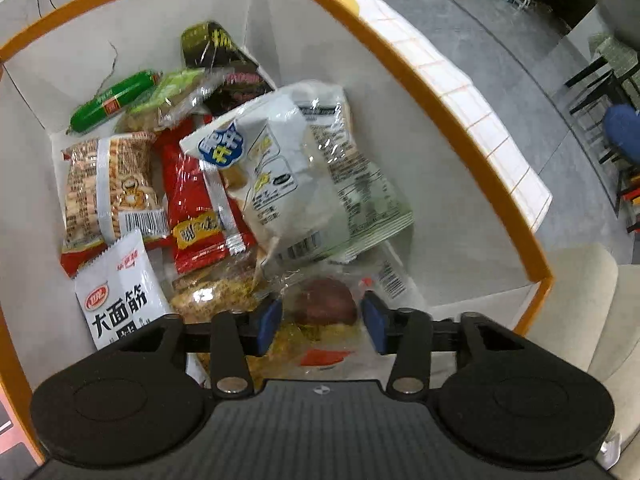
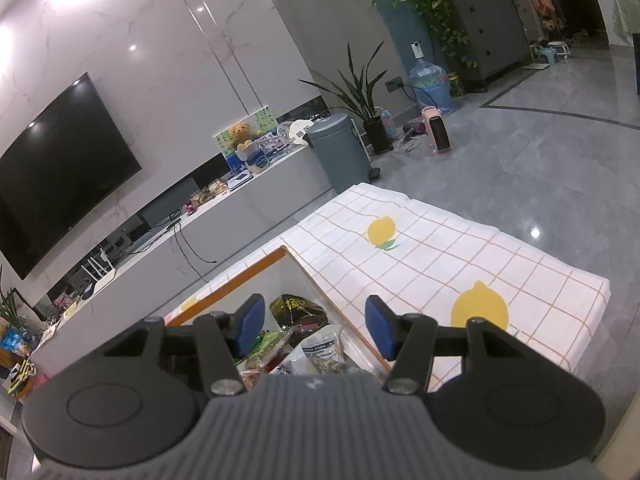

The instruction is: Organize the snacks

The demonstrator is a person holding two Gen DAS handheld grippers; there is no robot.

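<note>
My left gripper (image 1: 321, 322) points down into a white box with an orange rim (image 1: 492, 172) that holds several snack packets. Its blue pads stand apart on either side of a clear packet with a brown snack (image 1: 328, 304), and they do not press it. Further in lie a big white bag (image 1: 280, 160), a red packet (image 1: 196, 200), a striped packet (image 1: 108, 184), a green sausage (image 1: 114, 100), a dark packet (image 1: 216, 48) and a white packet with black characters (image 1: 120, 296). My right gripper (image 2: 316, 326) hovers open and empty above the same box (image 2: 240, 272).
The box stands on a white checked cloth with lemon prints (image 2: 440, 248). Beyond it are grey floor, a grey bin (image 2: 340, 152), a low TV bench and a wall TV (image 2: 60, 168). A beige cushion (image 1: 576, 304) lies beside the box.
</note>
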